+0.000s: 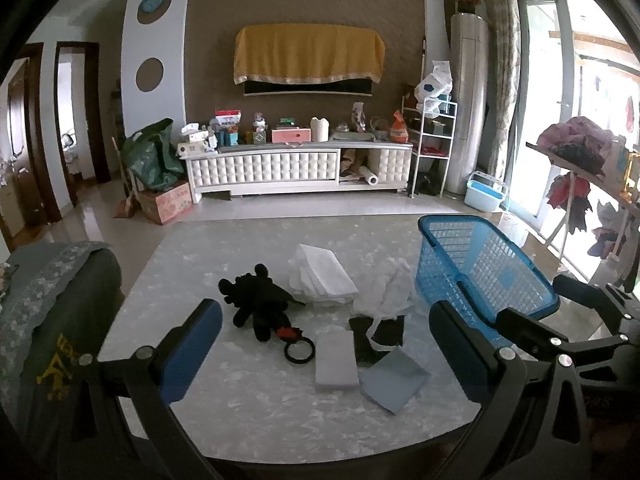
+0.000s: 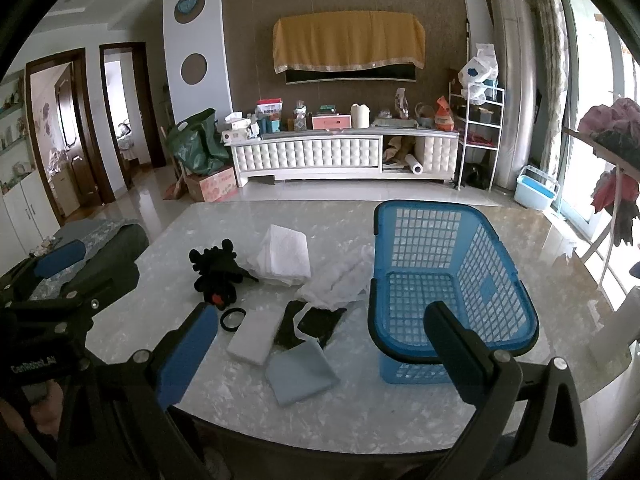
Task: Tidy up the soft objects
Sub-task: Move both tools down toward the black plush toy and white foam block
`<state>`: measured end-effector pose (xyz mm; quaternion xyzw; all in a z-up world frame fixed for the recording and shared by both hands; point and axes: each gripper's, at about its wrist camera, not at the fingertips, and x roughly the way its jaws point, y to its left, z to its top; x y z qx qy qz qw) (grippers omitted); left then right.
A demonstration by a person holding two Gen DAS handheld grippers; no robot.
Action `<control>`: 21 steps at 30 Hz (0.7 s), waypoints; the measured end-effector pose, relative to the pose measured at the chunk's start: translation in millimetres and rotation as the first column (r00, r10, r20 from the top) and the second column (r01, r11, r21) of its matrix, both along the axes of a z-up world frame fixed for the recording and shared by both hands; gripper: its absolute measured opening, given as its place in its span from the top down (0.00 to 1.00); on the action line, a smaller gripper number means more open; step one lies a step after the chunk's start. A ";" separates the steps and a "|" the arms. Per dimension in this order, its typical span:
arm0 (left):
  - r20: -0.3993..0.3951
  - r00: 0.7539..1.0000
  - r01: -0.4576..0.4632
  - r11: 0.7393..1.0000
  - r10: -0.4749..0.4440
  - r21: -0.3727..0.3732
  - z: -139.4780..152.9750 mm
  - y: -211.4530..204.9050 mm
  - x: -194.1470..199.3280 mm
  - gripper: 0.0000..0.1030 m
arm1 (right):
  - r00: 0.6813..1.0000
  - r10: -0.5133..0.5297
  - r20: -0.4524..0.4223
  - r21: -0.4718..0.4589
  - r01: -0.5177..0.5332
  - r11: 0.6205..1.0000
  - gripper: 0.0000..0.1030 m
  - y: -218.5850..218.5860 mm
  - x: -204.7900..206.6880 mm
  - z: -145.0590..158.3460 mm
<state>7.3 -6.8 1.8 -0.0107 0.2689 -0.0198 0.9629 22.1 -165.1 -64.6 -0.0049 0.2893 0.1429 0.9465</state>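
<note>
On the marble table (image 1: pixel 248 400) lie a black plush toy (image 1: pixel 256 300) with a black ring (image 1: pixel 299 351), a folded white cloth (image 1: pixel 320 272), a crumpled white cloth (image 1: pixel 384 292), a black cloth (image 1: pixel 378 338), a white sponge block (image 1: pixel 335 360) and a light blue cloth (image 1: pixel 394 380). An empty blue basket (image 1: pixel 480 264) stands at the right. My left gripper (image 1: pixel 326 354) is open above the near table edge. My right gripper (image 2: pixel 320 340) is open in front of the basket (image 2: pixel 448 280). The same items show in the right wrist view: plush (image 2: pixel 218 272), sponge (image 2: pixel 256 332), blue cloth (image 2: pixel 300 372).
A grey-covered chair (image 1: pixel 52 320) stands left of the table. The right gripper's body (image 1: pixel 580 328) shows at the right of the left wrist view. Beyond the table are a white TV cabinet (image 1: pixel 296 168), a cardboard box (image 1: pixel 164 202) and a drying rack (image 1: pixel 592 184).
</note>
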 end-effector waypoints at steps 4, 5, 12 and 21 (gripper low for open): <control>0.013 1.000 0.025 1.000 -0.025 -0.001 1.1 2.6 5.2 0.00 | 1.000 0.001 -0.018 0.005 -0.001 1.000 0.00 -2.5 5.9 2.0; 0.011 0.999 0.033 0.999 -0.033 -0.001 1.2 3.5 6.6 0.00 | 1.000 0.005 -0.021 0.010 -0.004 1.000 0.00 -3.5 7.5 2.8; -0.051 0.999 -0.021 0.999 0.020 -0.031 2.1 30.8 29.6 0.00 | 0.999 0.021 -0.047 -0.014 -0.021 1.000 0.00 0.1 21.9 4.7; -0.169 0.983 -0.073 0.997 0.067 -0.027 -23.0 64.6 48.3 0.00 | 0.990 0.093 -0.110 -0.047 -0.099 0.994 0.00 29.4 44.9 -0.8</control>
